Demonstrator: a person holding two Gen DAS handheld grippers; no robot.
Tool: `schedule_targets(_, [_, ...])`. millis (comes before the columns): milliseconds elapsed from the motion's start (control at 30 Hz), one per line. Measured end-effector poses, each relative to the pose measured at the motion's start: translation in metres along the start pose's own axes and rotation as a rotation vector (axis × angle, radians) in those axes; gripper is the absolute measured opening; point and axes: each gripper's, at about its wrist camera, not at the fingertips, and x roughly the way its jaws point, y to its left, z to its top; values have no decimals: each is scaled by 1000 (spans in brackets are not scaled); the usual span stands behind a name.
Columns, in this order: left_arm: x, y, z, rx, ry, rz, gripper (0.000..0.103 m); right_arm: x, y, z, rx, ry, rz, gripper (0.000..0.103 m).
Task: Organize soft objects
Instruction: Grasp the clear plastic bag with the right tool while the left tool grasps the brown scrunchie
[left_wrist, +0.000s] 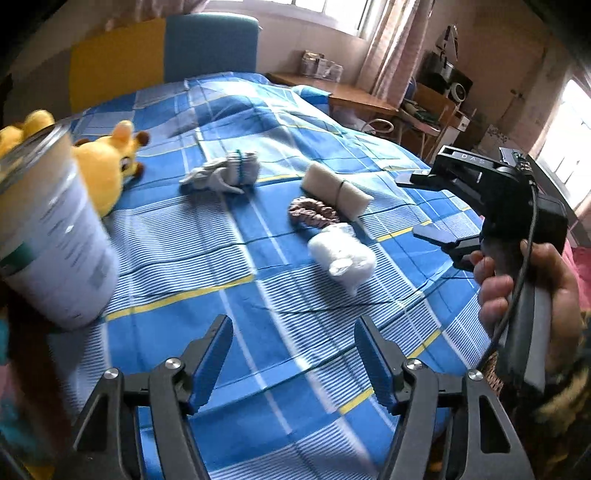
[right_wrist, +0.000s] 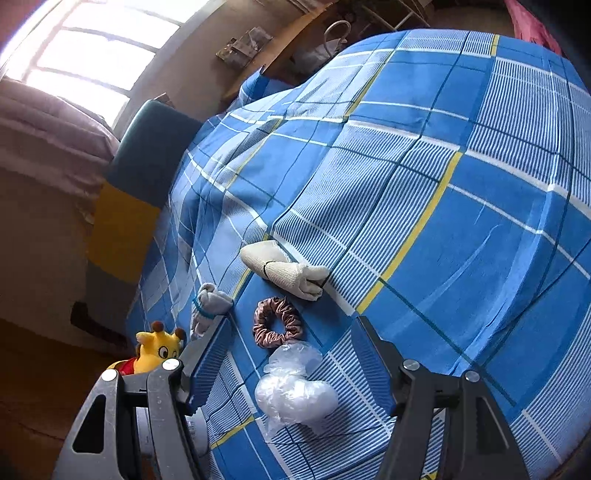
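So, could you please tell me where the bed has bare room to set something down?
Free: the blue checked sheet beyond the rolled cream towel. Crowded: brown satin scrunchie and clear crumpled plastic bag close together.

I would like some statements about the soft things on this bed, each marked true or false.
1. The brown satin scrunchie lies between the cream rolled towel and the clear crumpled plastic bag. True.
2. The right gripper is clamped on the bag. False: its jaws are open.
3. The yellow plush giraffe lies on the blue checked bedsheet. True.
4. The left gripper holds the scrunchie. False: it is open and empty.
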Motion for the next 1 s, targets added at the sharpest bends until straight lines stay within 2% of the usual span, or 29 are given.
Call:
schedule_targets(133, [13, -4, 0, 20, 22, 10, 68, 7, 6, -1, -38, 44, 25, 69])
schedule_targets(333, [27, 23, 12, -39, 42, 60, 68, 22, 28, -15, -149, 135, 38, 69])
schedule_targets(533, [29, 46, 16, -100, 34, 85, 66, 55, 58, -44, -415, 262, -144, 69])
schedule_targets(667, [31, 50, 13, -104, 42, 88, 66, 62, 71, -64, -555, 286, -217, 69])
schedule_targets(800, [33, 51, 14, -103, 43, 87, 66, 75, 71, -76, -611, 347, -278, 69])
schedule_targets(867, [34, 51, 16, -101, 45, 85, 66, 76, 67, -75, -624, 329, -331, 68])
schedule_targets(933, [36, 50, 17, -94, 46, 87, 66, 78, 65, -73, -632, 324, -352, 55])
schedule_targets(967, [38, 50, 17, -91, 48, 88, 66, 77, 63, -72, -621, 320, -355, 41])
schedule_targets(1000, [39, 49, 18, -89, 49, 89, 66, 73, 64, -71, -624, 300, -350, 31])
